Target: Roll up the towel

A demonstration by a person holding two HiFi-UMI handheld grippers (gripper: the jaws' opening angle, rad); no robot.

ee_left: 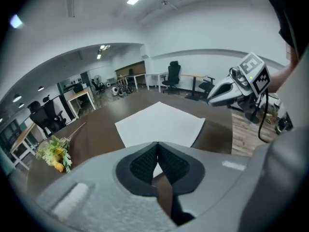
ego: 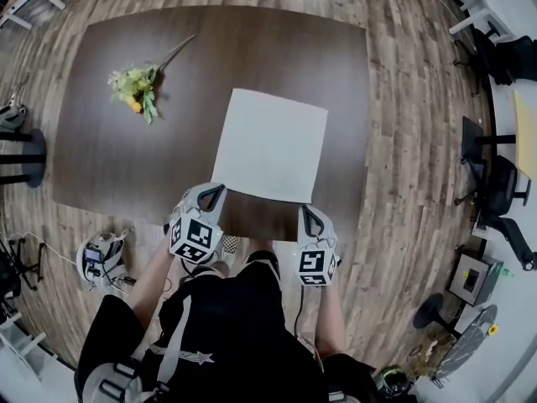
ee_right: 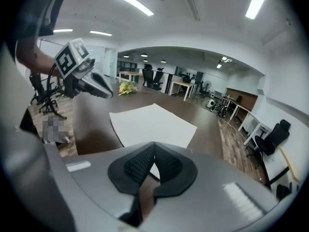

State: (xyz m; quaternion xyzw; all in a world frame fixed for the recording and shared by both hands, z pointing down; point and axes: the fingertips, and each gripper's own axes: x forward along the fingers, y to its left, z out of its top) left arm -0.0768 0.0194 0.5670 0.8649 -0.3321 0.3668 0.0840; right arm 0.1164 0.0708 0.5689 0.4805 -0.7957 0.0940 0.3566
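A white towel (ego: 270,145) lies flat and unrolled on the dark brown table (ego: 109,158), its near edge close to the table's front edge. My left gripper (ego: 213,191) hovers at the towel's near left corner, jaws shut with nothing between them. My right gripper (ego: 308,211) is just off the near right corner, also shut and empty. In the left gripper view the towel (ee_left: 161,125) spreads ahead of the closed jaws, with the right gripper (ee_left: 237,85) off to the right. In the right gripper view the towel (ee_right: 150,123) lies ahead and the left gripper (ee_right: 83,76) shows at the left.
A bunch of yellow and green flowers (ego: 137,86) lies on the table's far left. Wood floor surrounds the table. Office chairs (ego: 503,183) and desks stand at the right, and a small device (ego: 101,260) sits on the floor at the left.
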